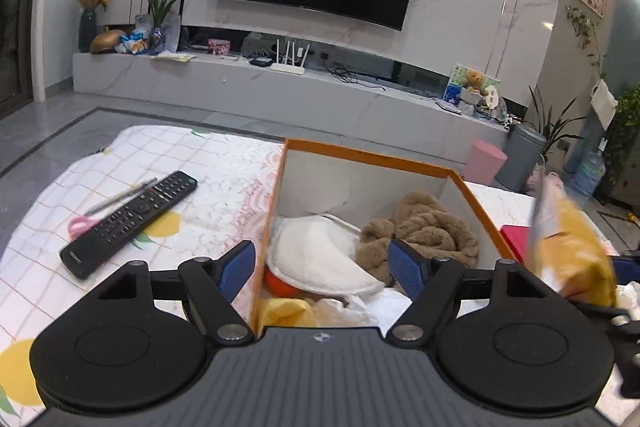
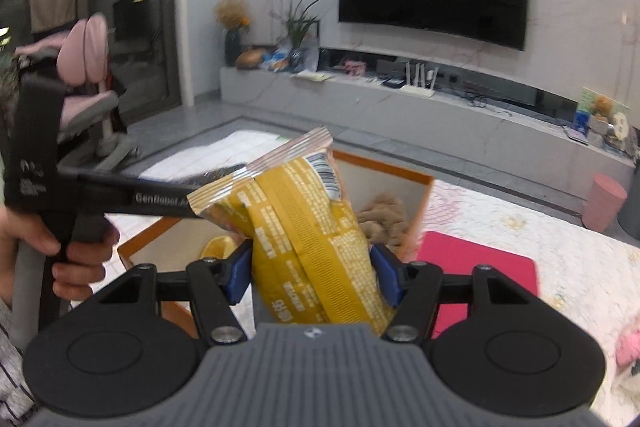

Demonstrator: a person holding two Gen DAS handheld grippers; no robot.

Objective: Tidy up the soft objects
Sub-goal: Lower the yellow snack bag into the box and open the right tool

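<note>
An orange-rimmed cardboard box [image 1: 372,157] stands on the table with soft items inside: a white padded cloth [image 1: 316,263], a brown plush fabric [image 1: 424,223] and a yellow piece [image 1: 284,307] at the near end. My left gripper [image 1: 320,251] hovers over the box's near left side, open, with nothing between its blue pads. My right gripper [image 2: 312,253] is shut on a yellow snack bag [image 2: 304,227] and holds it tilted above the box [image 2: 384,167]. The bag [image 1: 572,247] shows blurred at the right edge of the left wrist view. The brown plush [image 2: 384,211] shows behind it.
A black remote [image 1: 128,223], pink scissors [image 1: 82,225] and a pen [image 1: 120,195] lie on the checked tablecloth left of the box. A pink flat pad [image 2: 480,267] lies right of it. A hand [image 2: 76,259] grips the left gripper's handle. A pink stool [image 1: 486,159] stands beyond.
</note>
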